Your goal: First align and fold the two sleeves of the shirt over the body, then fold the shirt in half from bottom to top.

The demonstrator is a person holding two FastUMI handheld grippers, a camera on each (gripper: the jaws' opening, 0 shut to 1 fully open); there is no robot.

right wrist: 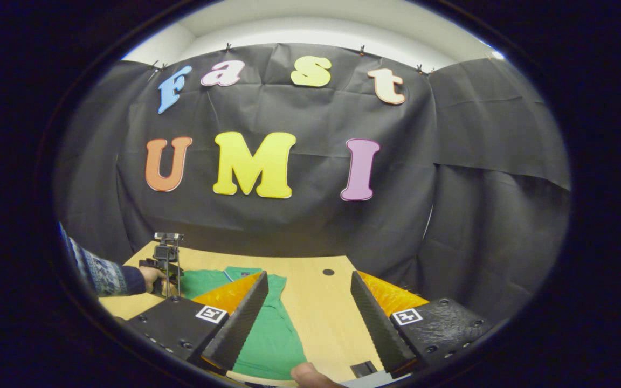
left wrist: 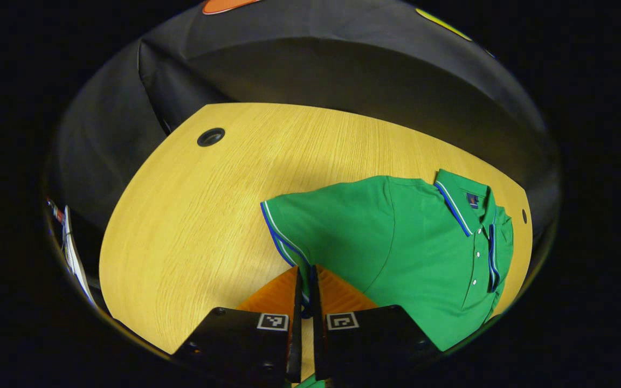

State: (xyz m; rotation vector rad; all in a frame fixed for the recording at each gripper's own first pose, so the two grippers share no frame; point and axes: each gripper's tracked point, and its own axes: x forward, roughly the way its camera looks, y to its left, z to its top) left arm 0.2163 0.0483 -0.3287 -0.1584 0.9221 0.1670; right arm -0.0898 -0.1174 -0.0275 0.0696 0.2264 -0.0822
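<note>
Shirts: one green shirt (left wrist: 397, 242) on the table (left wrist: 192, 215)
Tables: one
Holes in the table: two, one (left wrist: 211, 137) left of the shirt, one (left wrist: 524, 216) right
Grippers: two (left wrist: 305, 280) (right wrist: 308, 302)

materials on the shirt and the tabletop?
Green shirt: looks like a matte knit, probably cotton piqué; soft folds, ribbed collar, blue and white trim, small white buttons. Tabletop: light wood grain with an even, low sheen, likely laminate or veneer; solid wood can't be ruled out.
</note>
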